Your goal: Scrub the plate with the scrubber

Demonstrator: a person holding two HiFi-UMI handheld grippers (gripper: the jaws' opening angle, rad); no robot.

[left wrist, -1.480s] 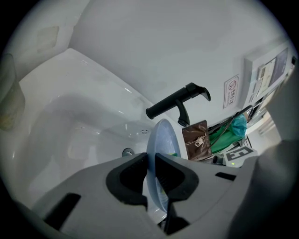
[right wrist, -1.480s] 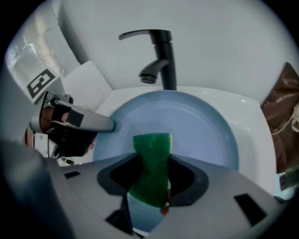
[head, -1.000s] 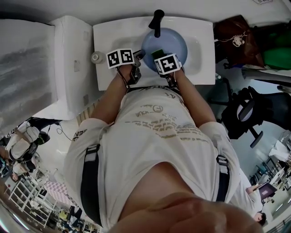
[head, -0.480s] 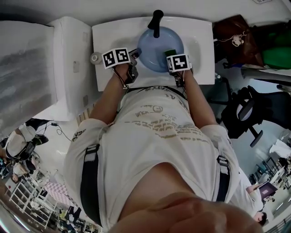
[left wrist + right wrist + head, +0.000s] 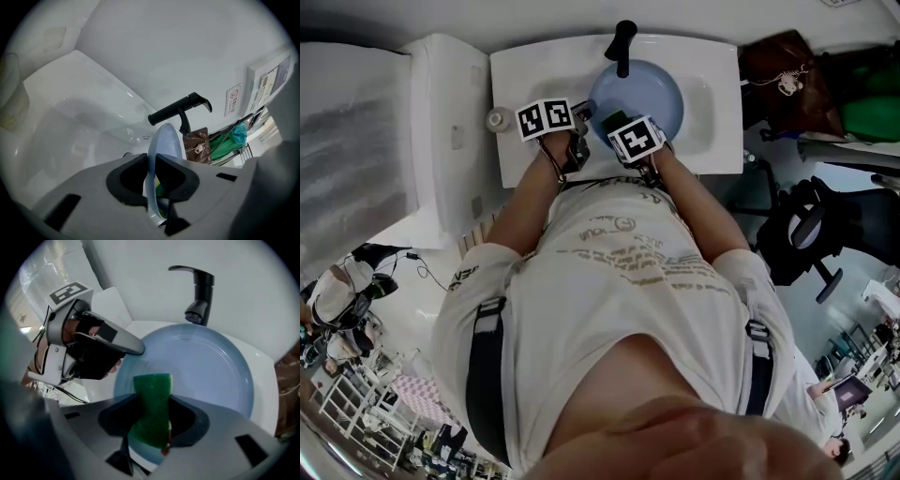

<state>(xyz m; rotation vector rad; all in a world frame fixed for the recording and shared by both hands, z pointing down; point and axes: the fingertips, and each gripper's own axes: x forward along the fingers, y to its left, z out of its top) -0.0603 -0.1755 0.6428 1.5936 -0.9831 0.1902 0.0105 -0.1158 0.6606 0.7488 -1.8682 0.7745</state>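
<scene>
Firmly, left claw pinches plate rim; right claw clamps scrubber, pointing lengthwise at plate.

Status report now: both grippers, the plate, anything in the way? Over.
Left gripper shut on plate rim, over sink. Right gripper shut on green scrubber, before plate face. Black faucet just behind plate, nothing between.

Glossy smooth plate; rough scrubber (fibrous, spongy); matt black faucet.

Head cam down; all 3 views share plate.
</scene>
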